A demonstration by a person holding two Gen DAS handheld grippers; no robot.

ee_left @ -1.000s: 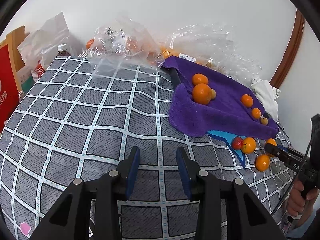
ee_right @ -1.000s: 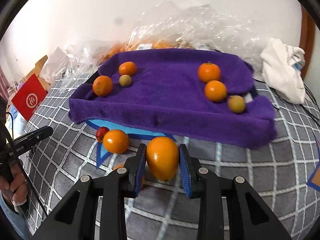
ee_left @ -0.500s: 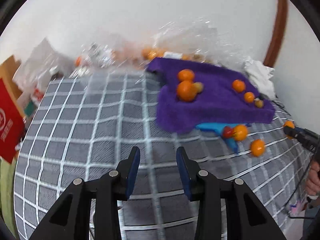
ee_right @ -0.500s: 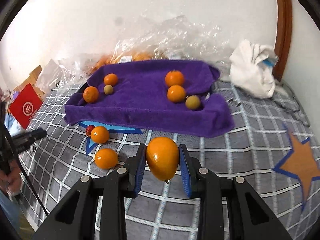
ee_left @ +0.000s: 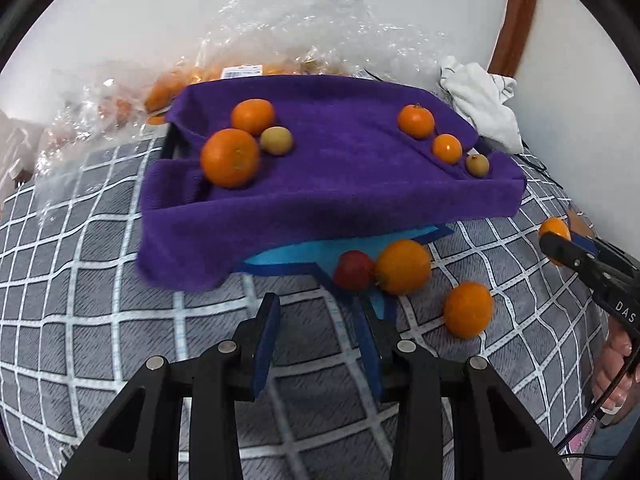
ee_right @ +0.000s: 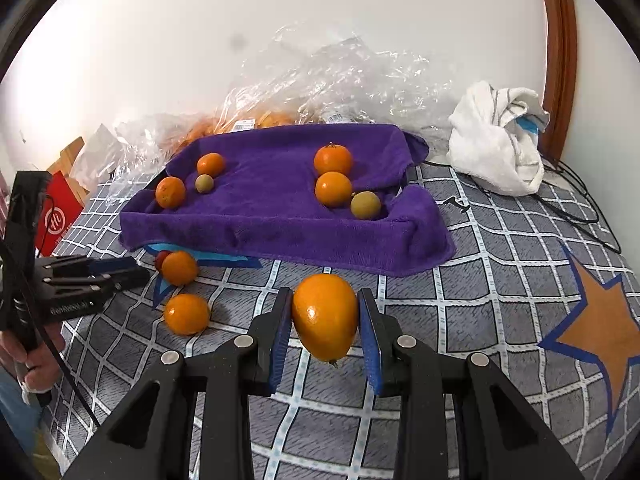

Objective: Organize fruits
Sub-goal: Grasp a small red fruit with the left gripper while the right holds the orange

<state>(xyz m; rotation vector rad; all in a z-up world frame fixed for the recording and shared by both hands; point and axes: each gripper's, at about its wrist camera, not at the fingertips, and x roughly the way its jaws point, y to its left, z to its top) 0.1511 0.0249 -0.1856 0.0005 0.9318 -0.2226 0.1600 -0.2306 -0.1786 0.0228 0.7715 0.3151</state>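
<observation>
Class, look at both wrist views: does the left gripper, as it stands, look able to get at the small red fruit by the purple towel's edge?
Probably yes. The left gripper holds nothing and points toward the red fruit over bare bedspread. An orange touches the fruit's side and may crowd one finger.

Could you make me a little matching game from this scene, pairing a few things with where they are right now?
Things:
1. big orange
2. small red fruit
3. white cloth
4. clear plastic bags

Places:
A. crumpled by the wall, right of the purple towel
B. on the checked bedcover, touching an orange, just in front of the towel
C. clamped between the jaws of the right gripper
D. heaped behind the towel against the wall

Pairs: 1-C, 2-B, 3-A, 4-D
</observation>
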